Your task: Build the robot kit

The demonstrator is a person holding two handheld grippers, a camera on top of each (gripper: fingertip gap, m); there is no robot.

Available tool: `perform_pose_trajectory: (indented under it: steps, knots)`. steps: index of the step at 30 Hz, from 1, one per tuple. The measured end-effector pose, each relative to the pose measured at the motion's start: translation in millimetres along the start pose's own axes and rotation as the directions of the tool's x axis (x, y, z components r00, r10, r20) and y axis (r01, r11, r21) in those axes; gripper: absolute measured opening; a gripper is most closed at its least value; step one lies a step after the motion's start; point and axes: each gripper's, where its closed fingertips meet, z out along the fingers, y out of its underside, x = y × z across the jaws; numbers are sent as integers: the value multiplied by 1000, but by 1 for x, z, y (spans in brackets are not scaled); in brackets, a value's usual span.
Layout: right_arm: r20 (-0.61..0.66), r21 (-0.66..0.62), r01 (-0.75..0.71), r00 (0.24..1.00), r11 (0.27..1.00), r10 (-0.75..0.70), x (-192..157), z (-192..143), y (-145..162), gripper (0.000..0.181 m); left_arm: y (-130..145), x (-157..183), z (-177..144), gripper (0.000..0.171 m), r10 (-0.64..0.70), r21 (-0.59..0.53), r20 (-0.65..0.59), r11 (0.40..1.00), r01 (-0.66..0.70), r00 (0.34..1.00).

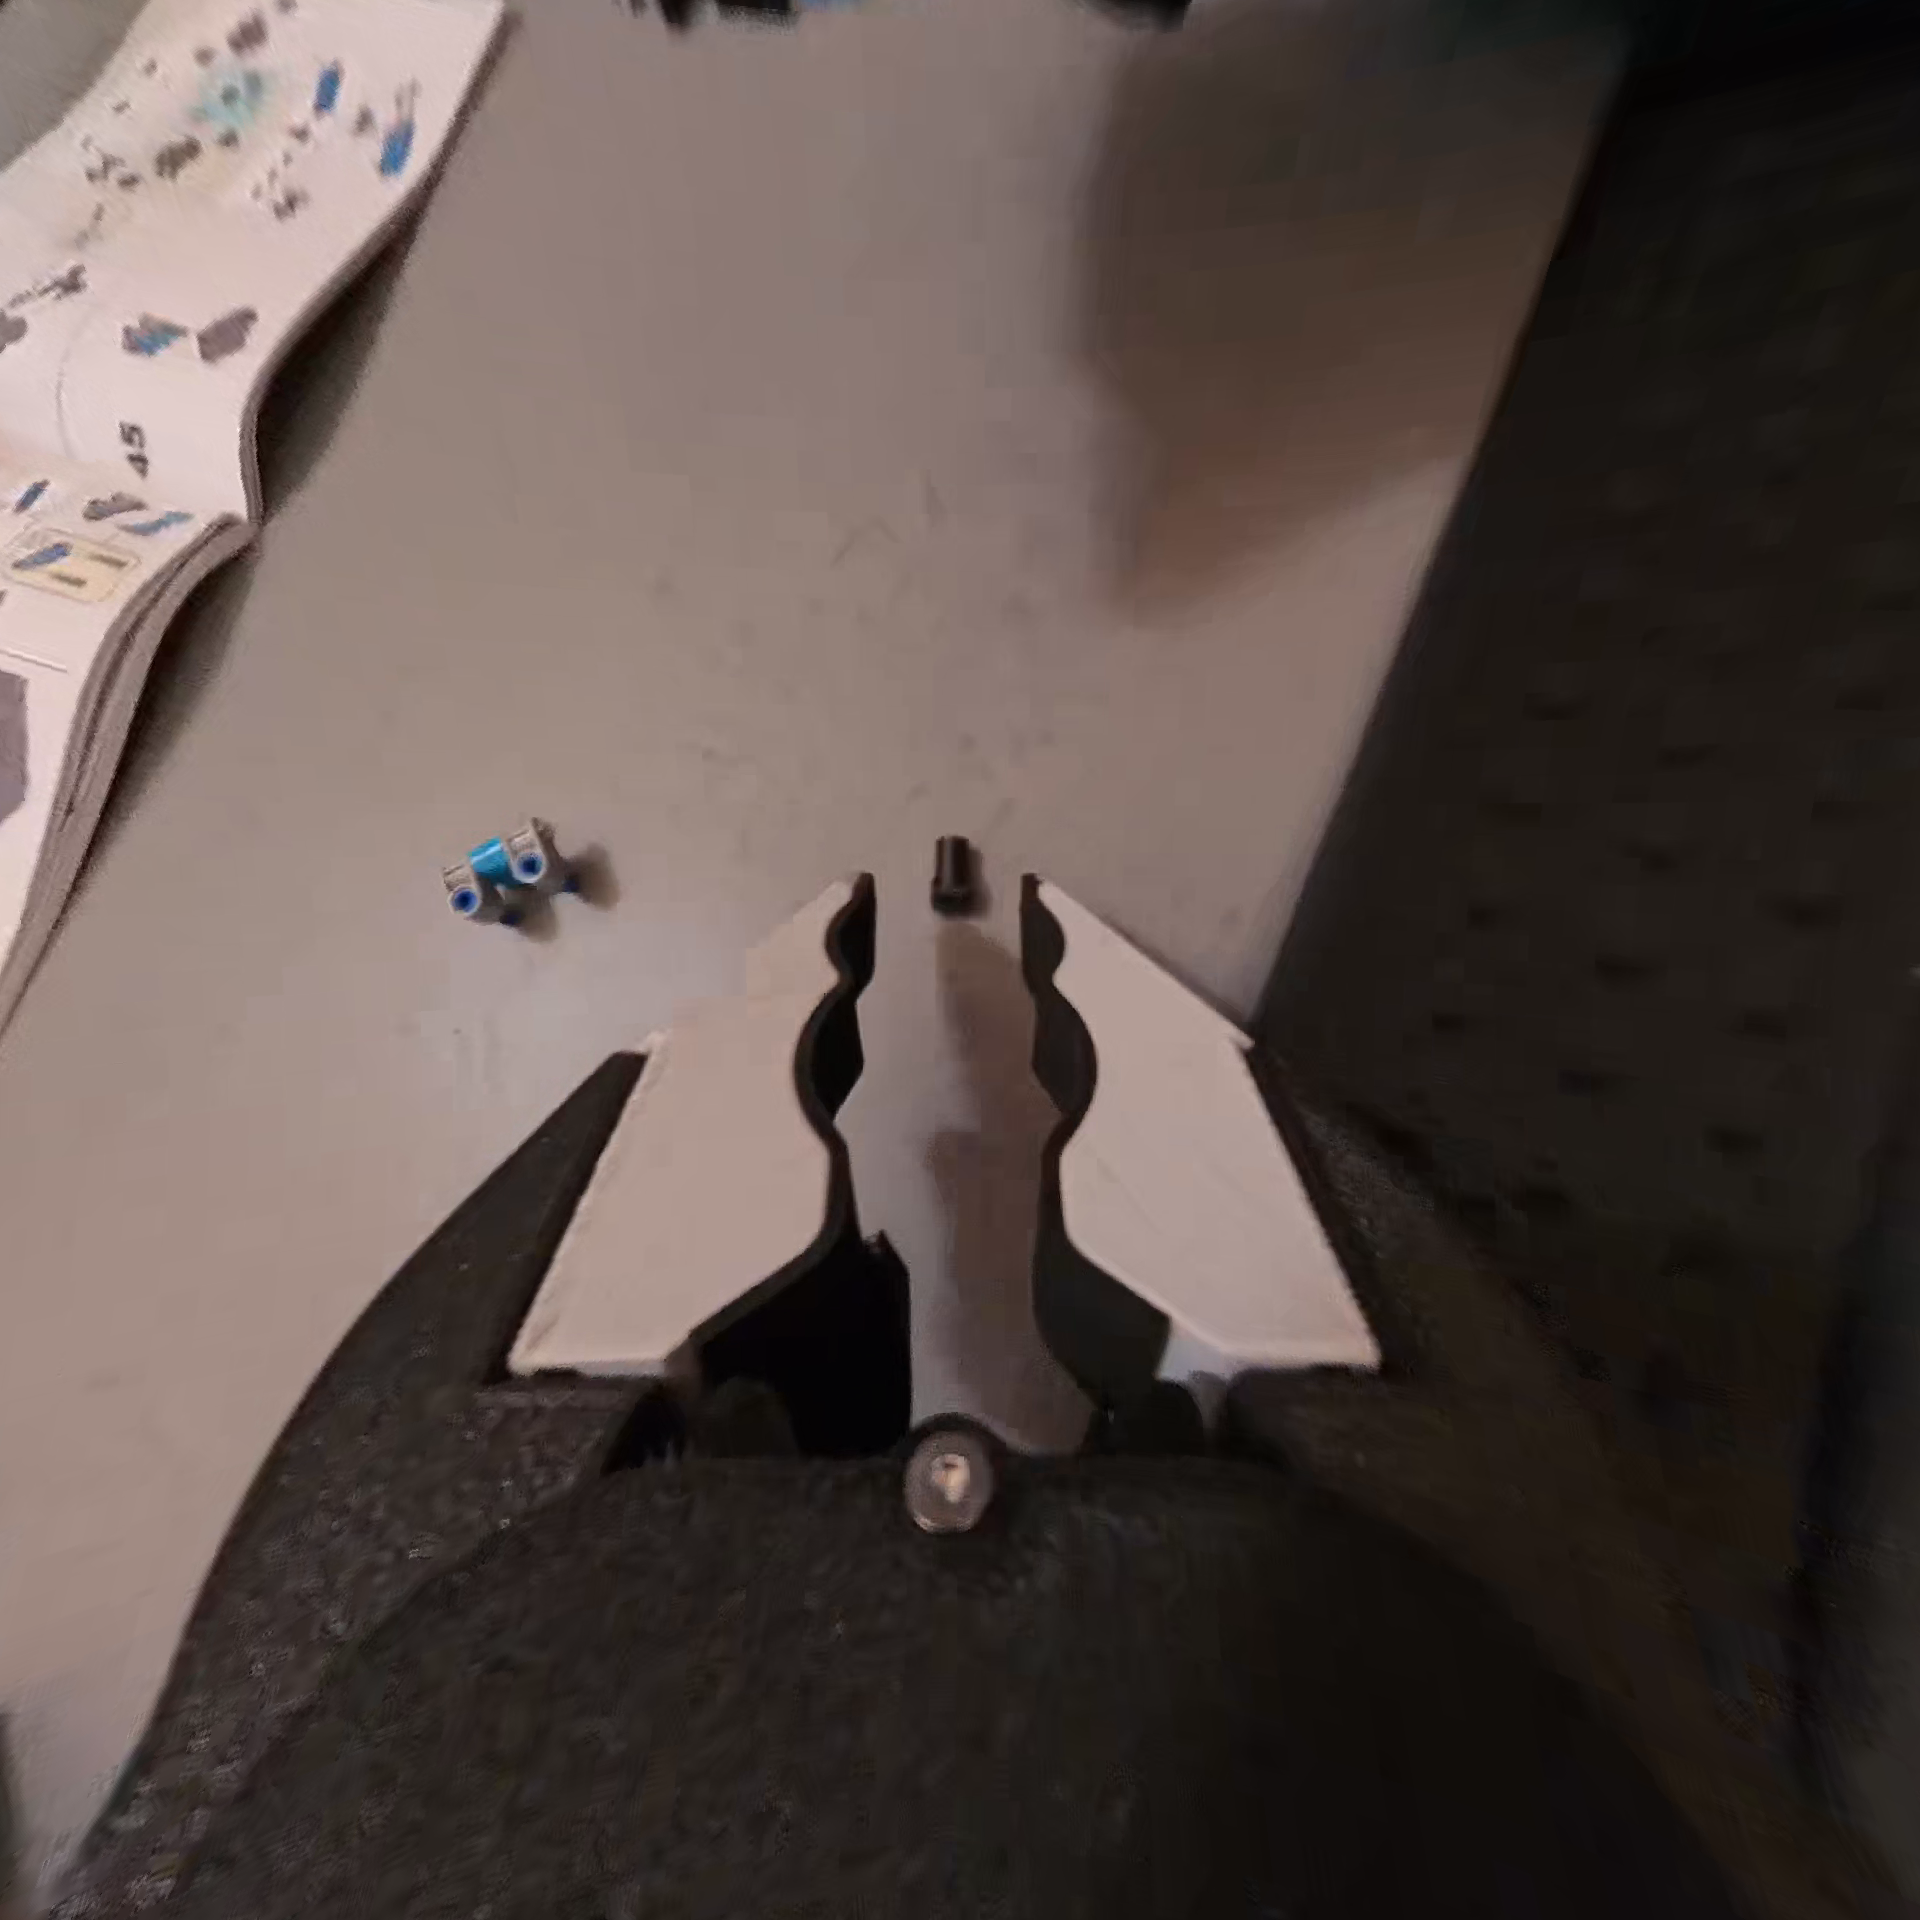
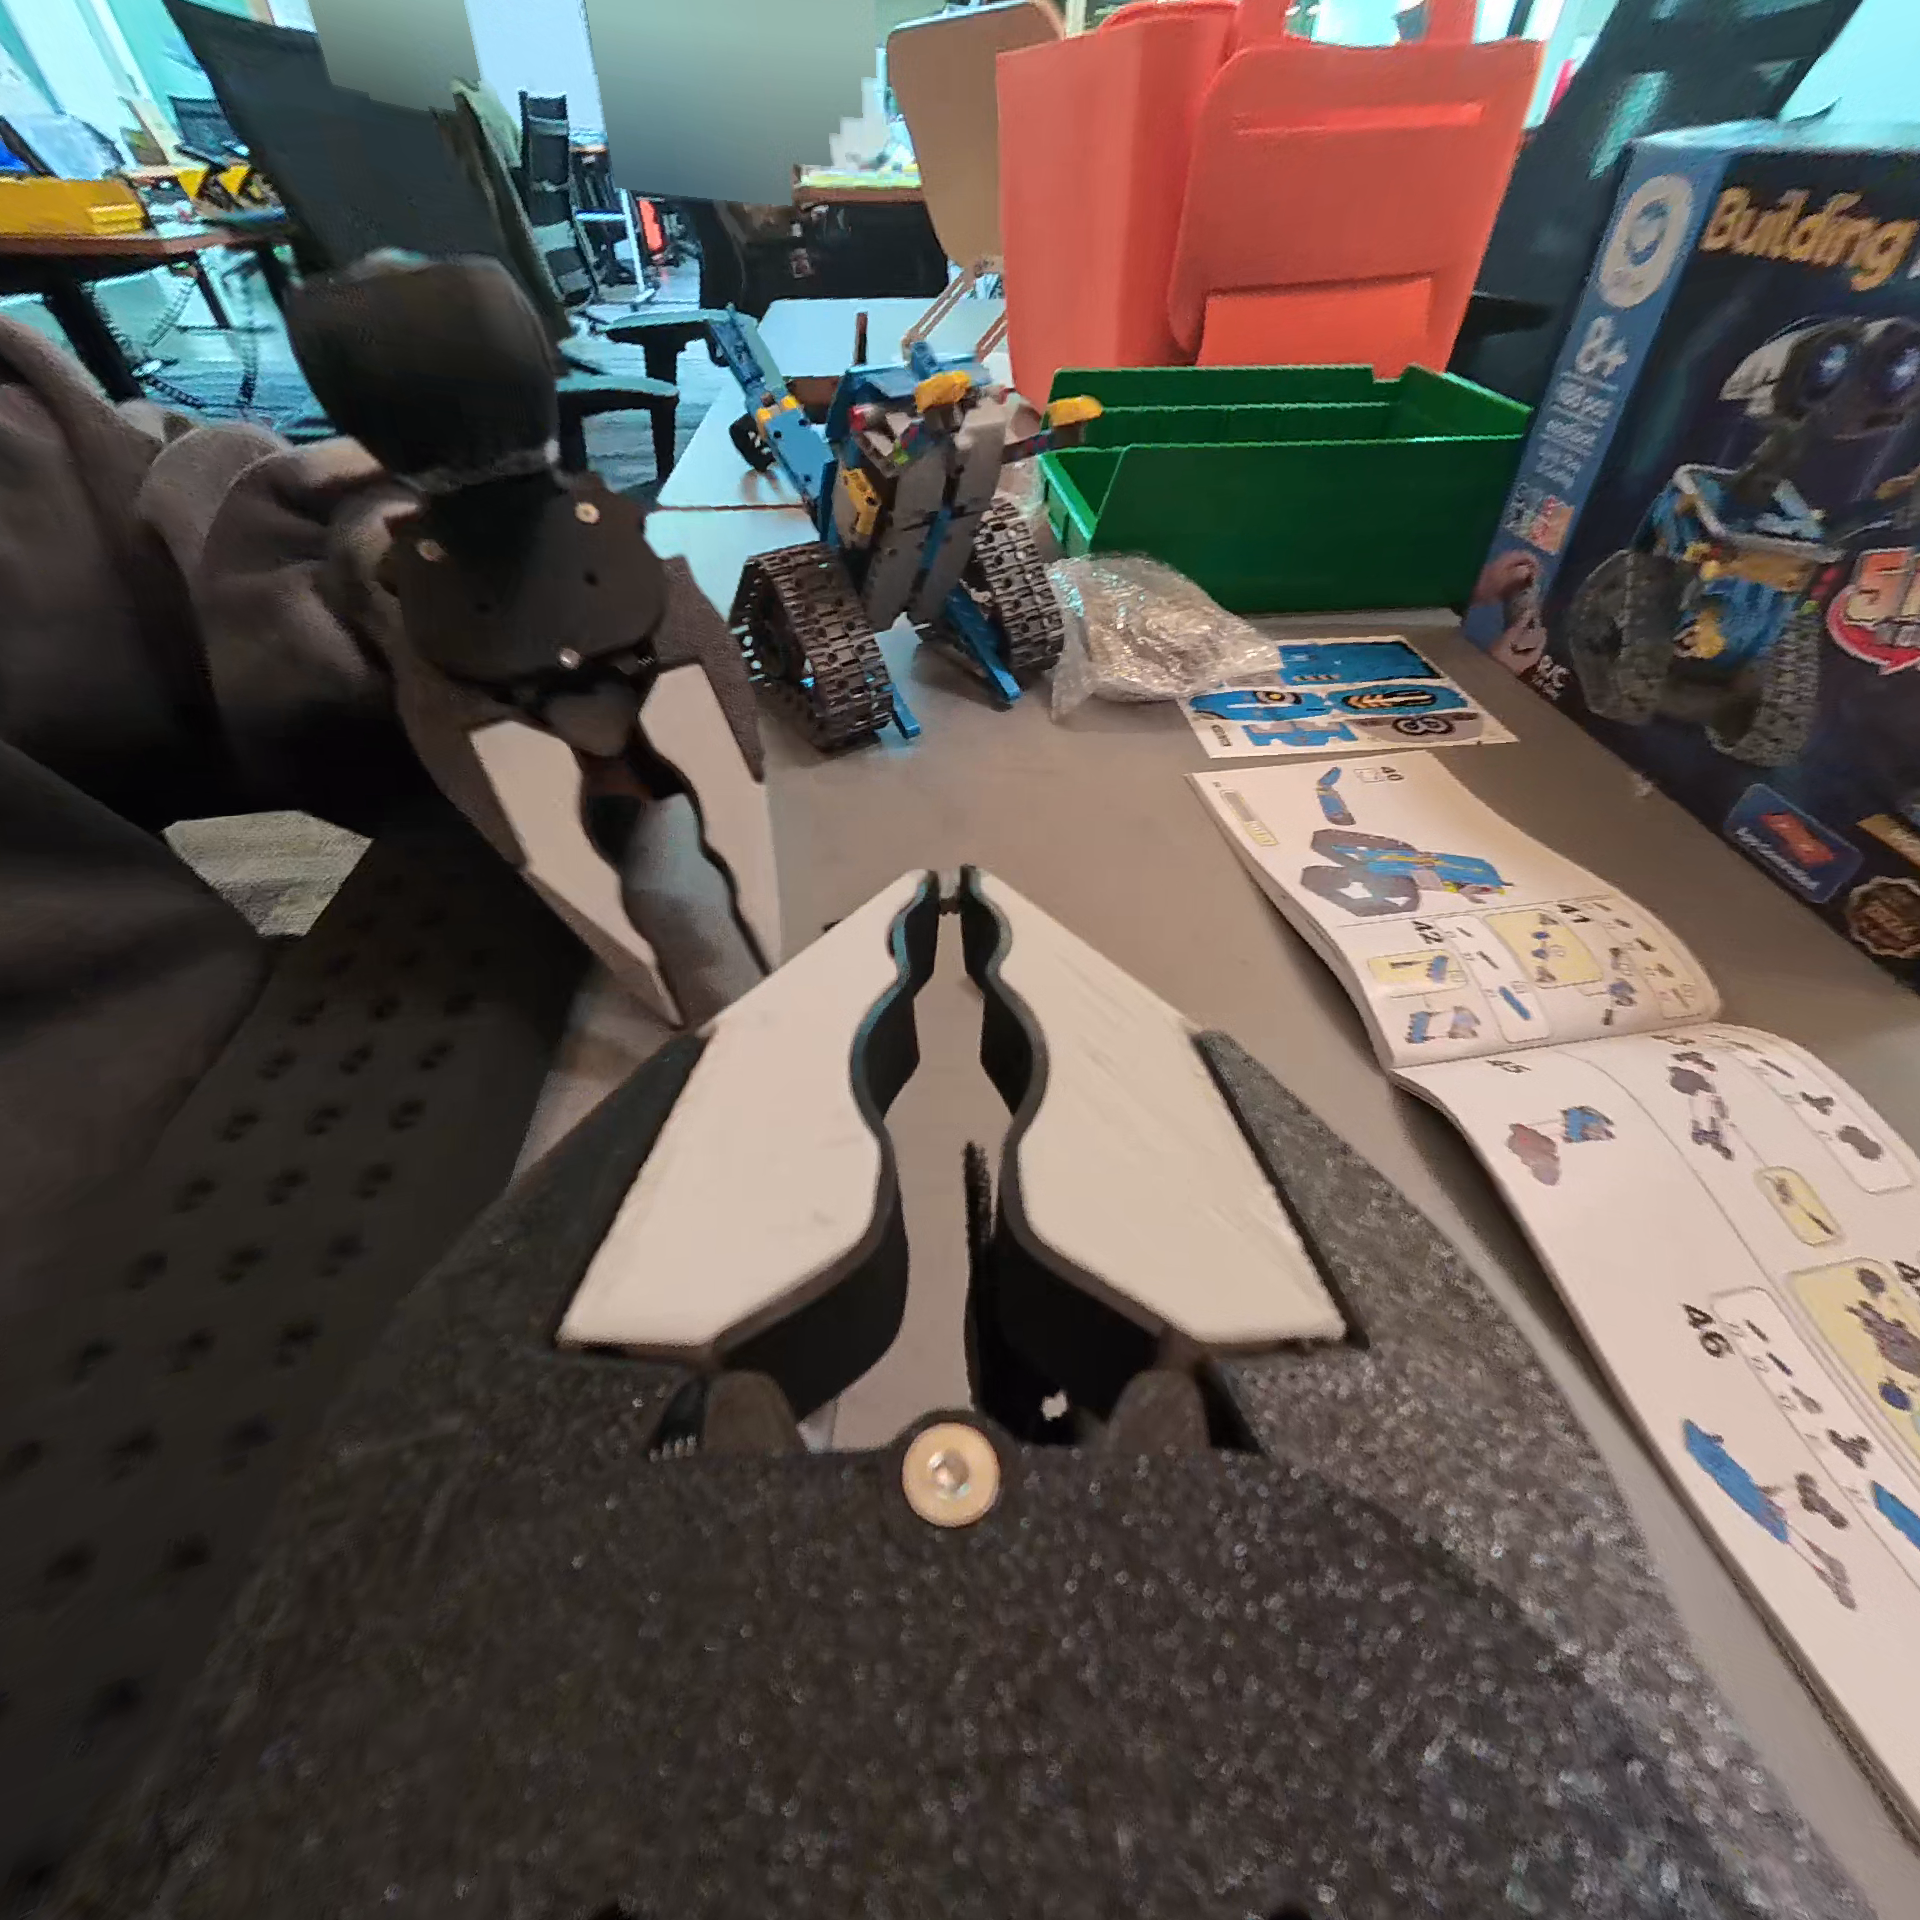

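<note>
Near the right edge of the grey table (image 1: 727, 416): left gripper (image 1: 945, 885), held low, tongs parted to a medium gap, empty. Just ahead of the tips, in line with that gap: small black peg (image 1: 951, 871), lying loose on the table. Further left, well apart: blue-and-grey piece (image 1: 507, 878). Far left: open booklet (image 1: 156, 312), laid flat, probably for reference.

Shown by the right wrist view only: right gripper (image 2: 948, 883), tongs narrowed almost to touching; cannot tell whether anything tiny sits pinched at the tips. Also only there: tracked model (image 2: 894, 561), green bin (image 2: 1299, 488), crumpled plastic bag (image 2: 1143, 623) and printed box (image 2: 1714, 468), all parked far back, probably to keep the near area free. Peg hidden in that view.
</note>
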Motion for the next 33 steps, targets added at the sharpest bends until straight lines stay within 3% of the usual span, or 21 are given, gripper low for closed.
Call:
perform_pose_trajectory:
  steps: [3,8,11,12,13,15,18,23,33]
  knots:
    - [27,-28,25,999,999,-25,-10,7,4,4,8,0,13,27,37,-62,-9,997,-37,999]
    - [26,-34,13,1000,999,-12,-9,7,7,4,4,4,20,7,-71,-49,-103,997,66,992]
    - [34,-39,-22,999,999,23,-7,4,10,4,2,0,20,6,-62,-56,-66,997,58,996]
    - [53,-48,-37,998,998,40,-9,1,14,4,-5,-6,17,6,-52,-14,-6,999,52,999]
    - [94,-52,-65,993,996,70,-15,-3,17,4,-22,-6,9,6,-54,98,11,994,53,998]
    - [201,-48,-106,973,993,113,-34,-14,20,3,-59,3,-17,7,-74,368,-26,926,79,997]
    - [256,-28,-93,962,995,97,-51,-23,18,3,-70,12,-26,7,-14,488,-25,872,24,1000]
    - [306,-37,-24,951,999,34,-73,-11,15,3,-74,16,-25,7,-32,513,-115,854,87,993]
    - [286,-88,-4,958,996,29,-75,3,29,3,-74,22,-17,7,-16,486,-167,869,97,986]
